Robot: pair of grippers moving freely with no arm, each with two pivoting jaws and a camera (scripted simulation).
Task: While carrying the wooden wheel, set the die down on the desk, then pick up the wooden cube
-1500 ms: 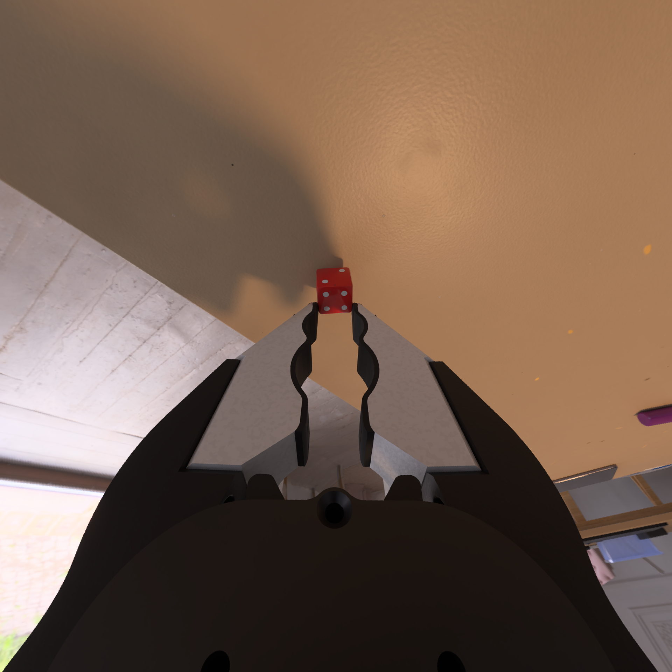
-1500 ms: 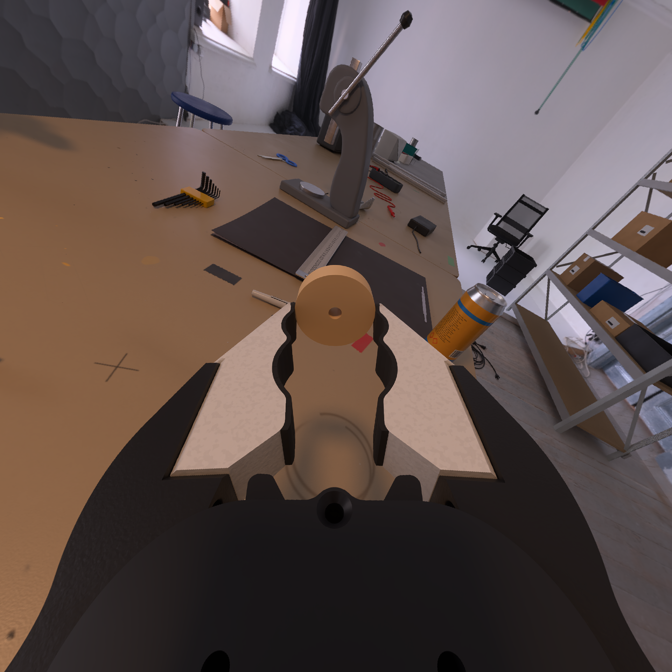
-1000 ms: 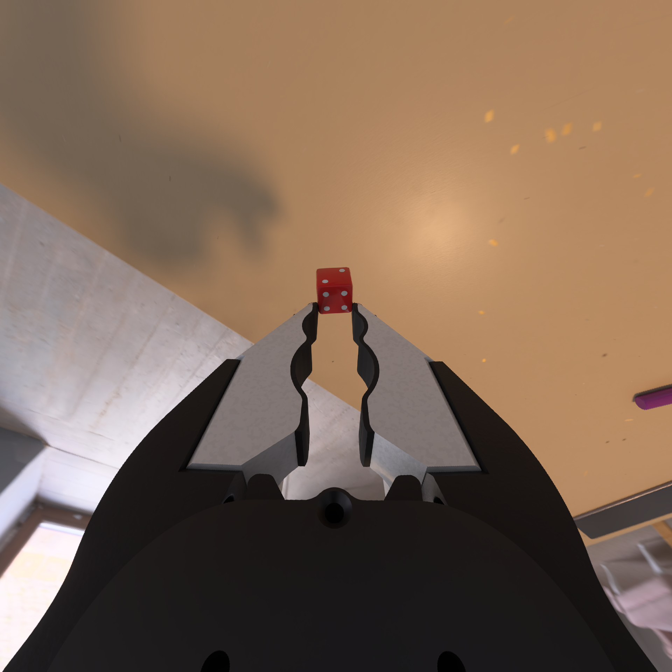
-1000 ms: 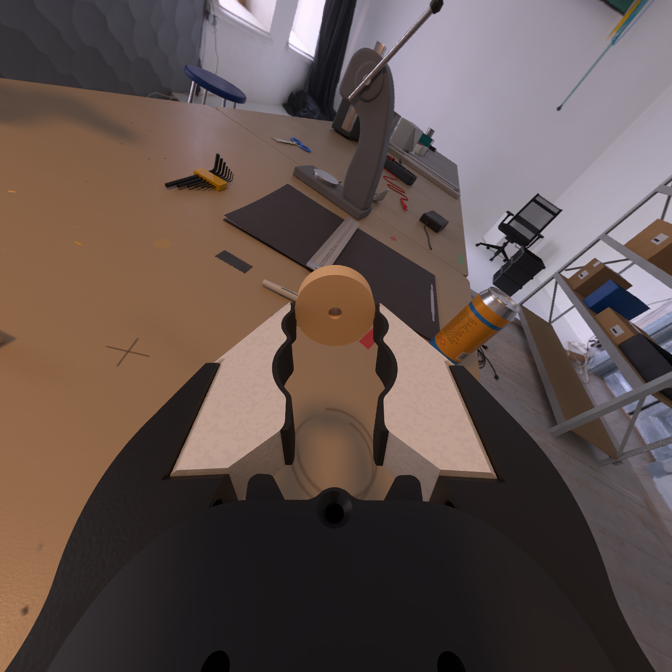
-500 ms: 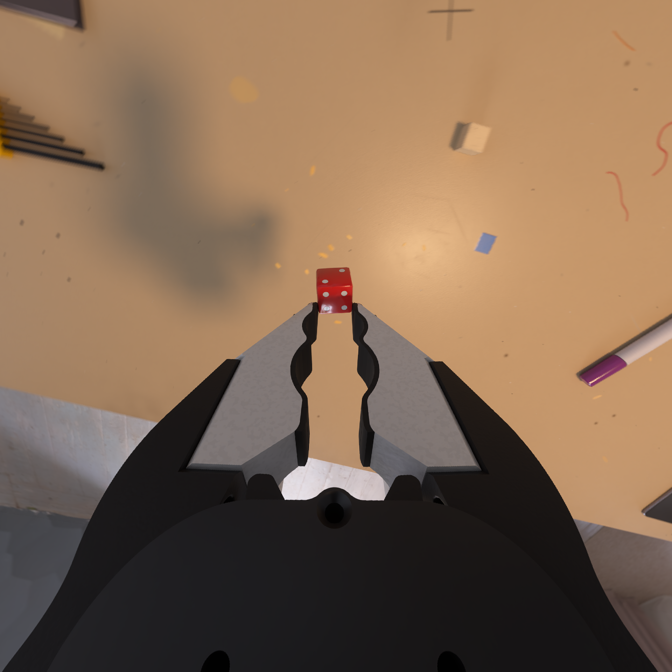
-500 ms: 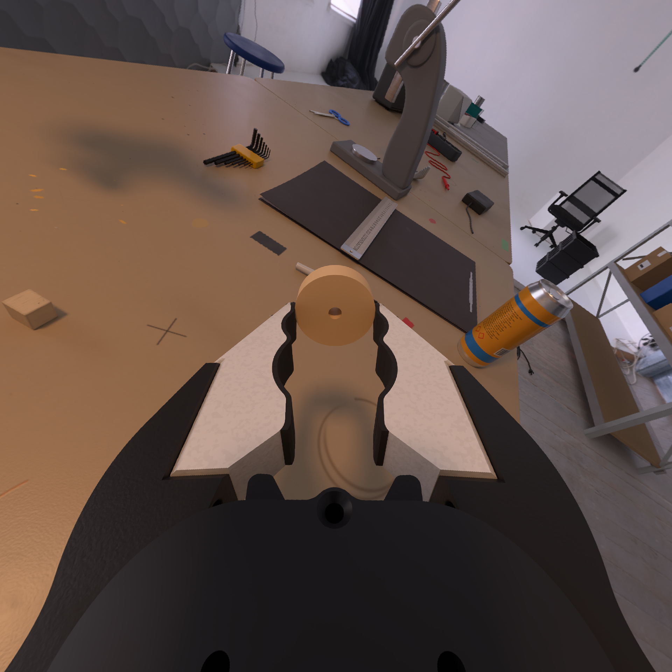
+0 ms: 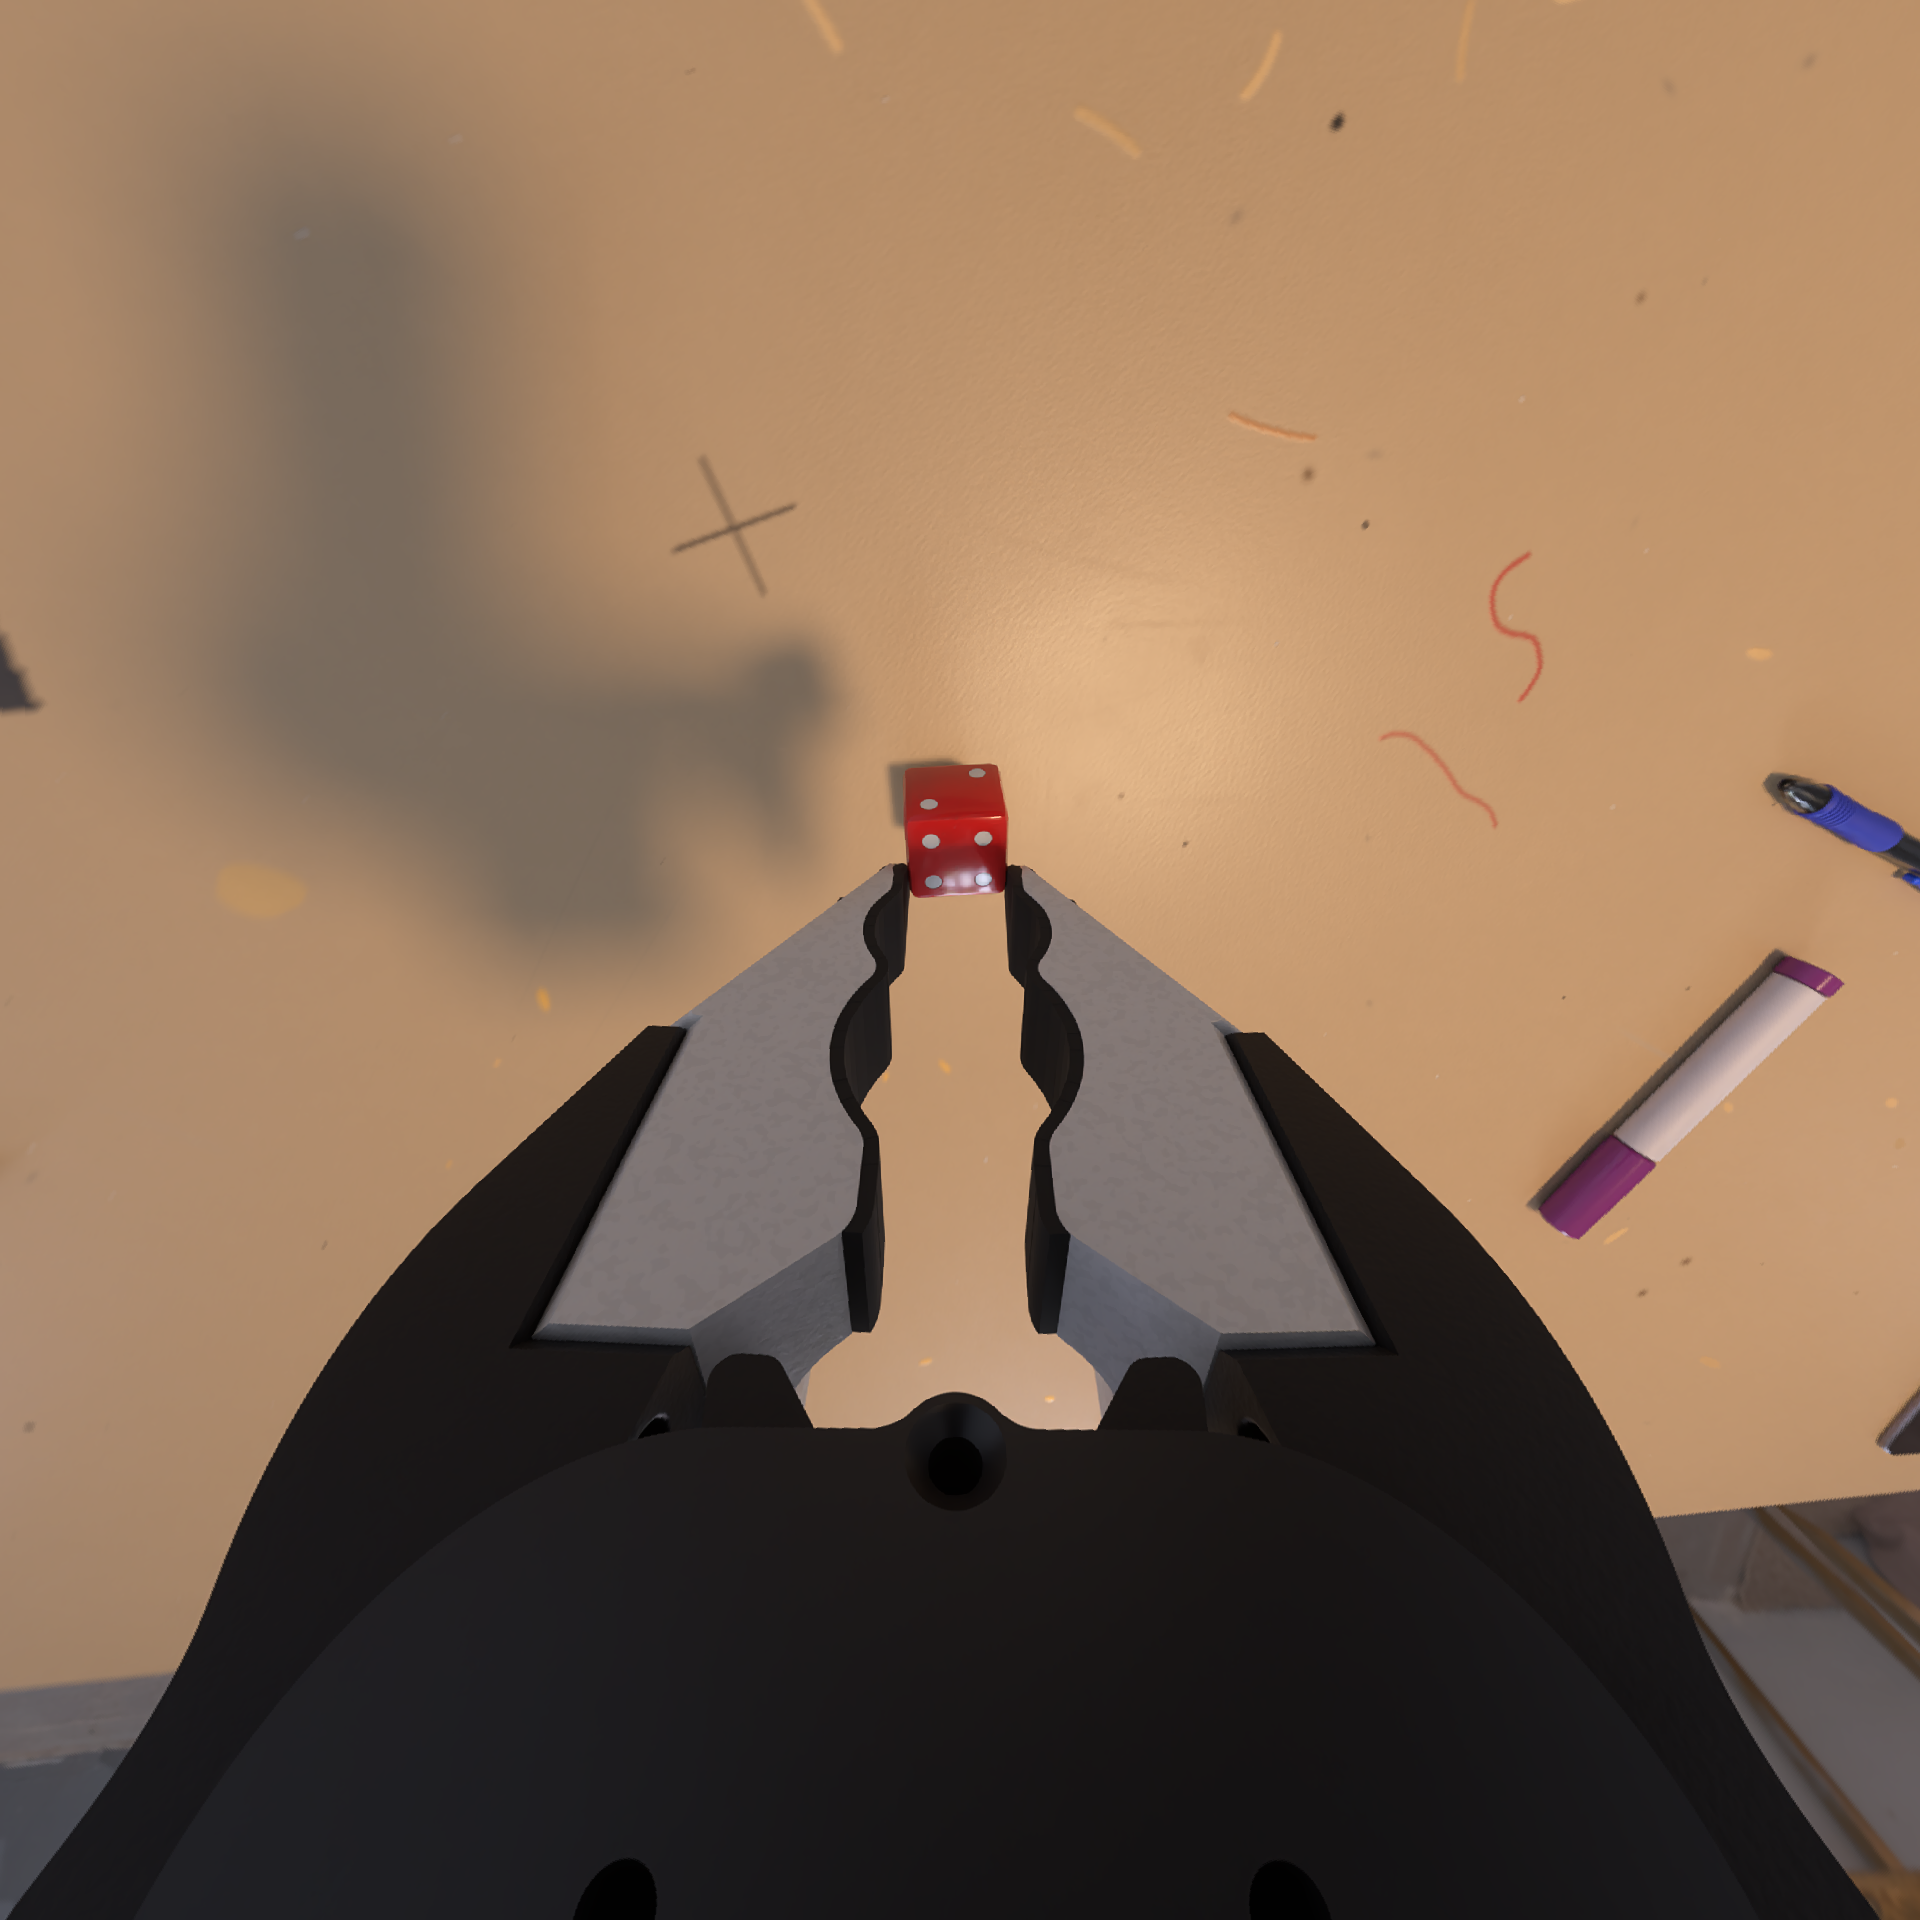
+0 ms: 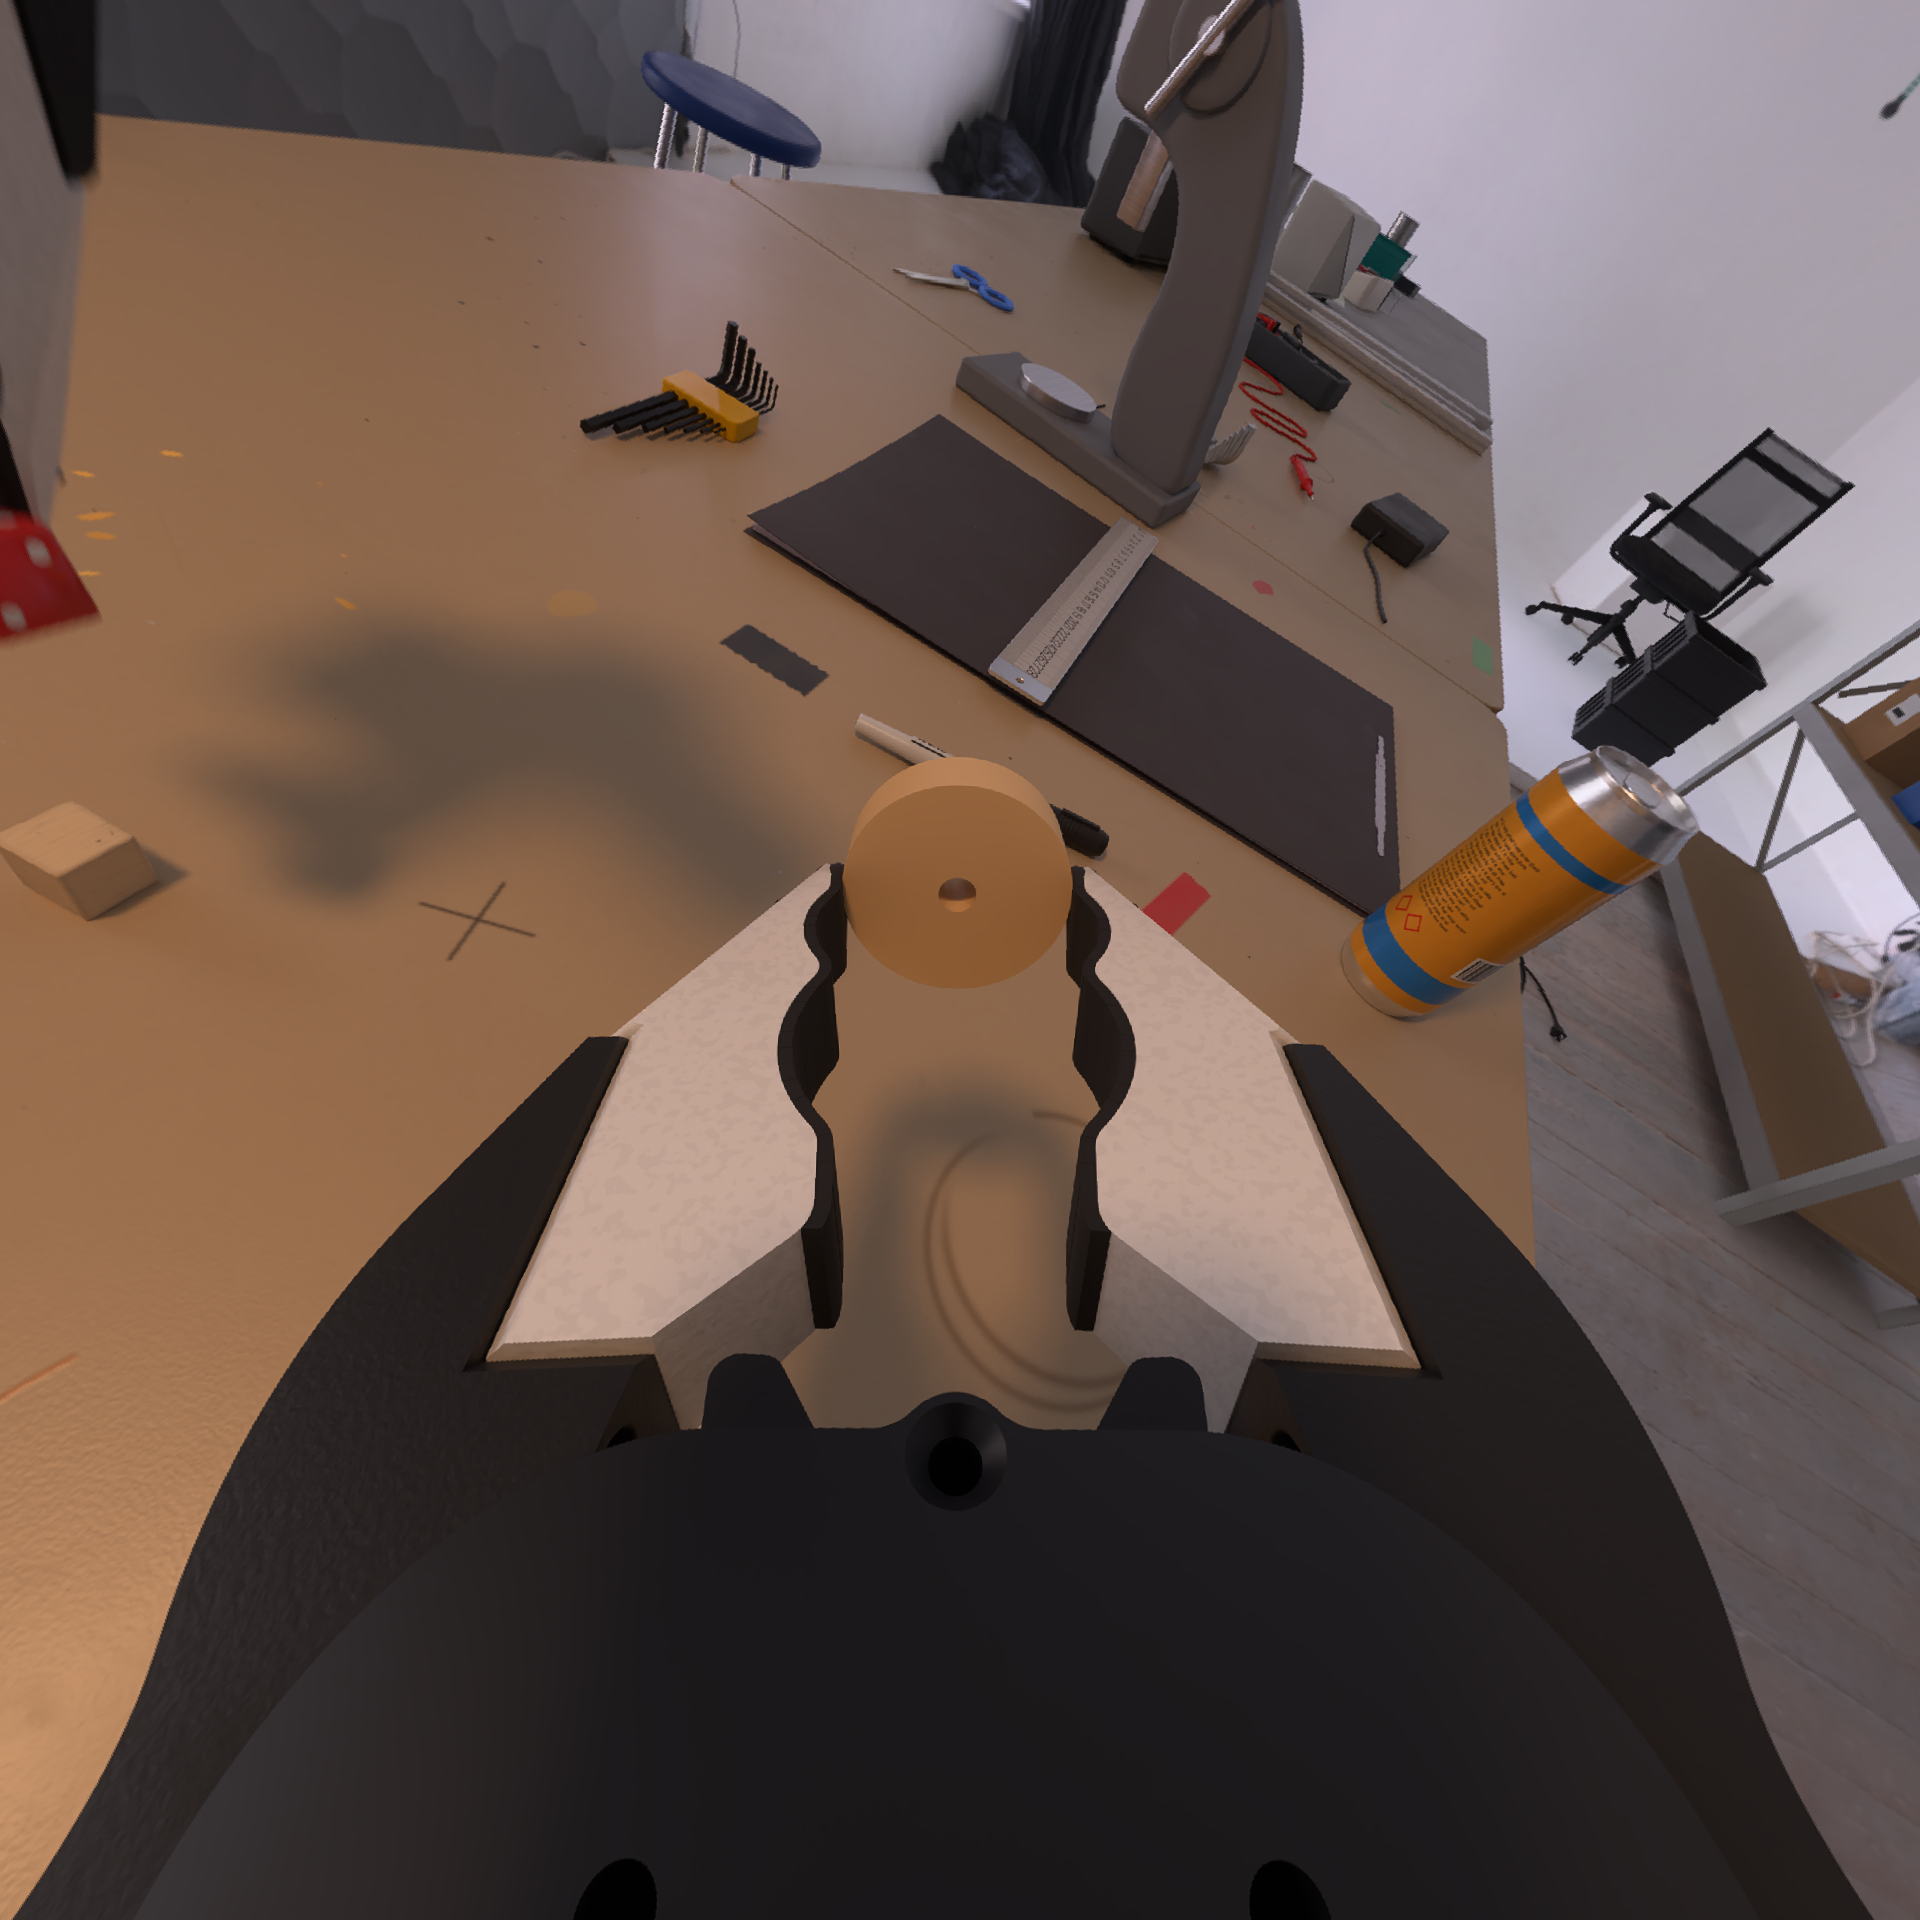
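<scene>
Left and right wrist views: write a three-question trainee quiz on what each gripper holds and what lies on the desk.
1. True or false: the small red die with white pips is clamped in the left gripper.
2. What does the right gripper carry?
A. round wooden wheel with a centre hole
B. orange can
C. scissors
3. Fill in: the pale wooden cube lies on the tan ____.

Key: 1 true; 2 A; 3 desk.
</scene>
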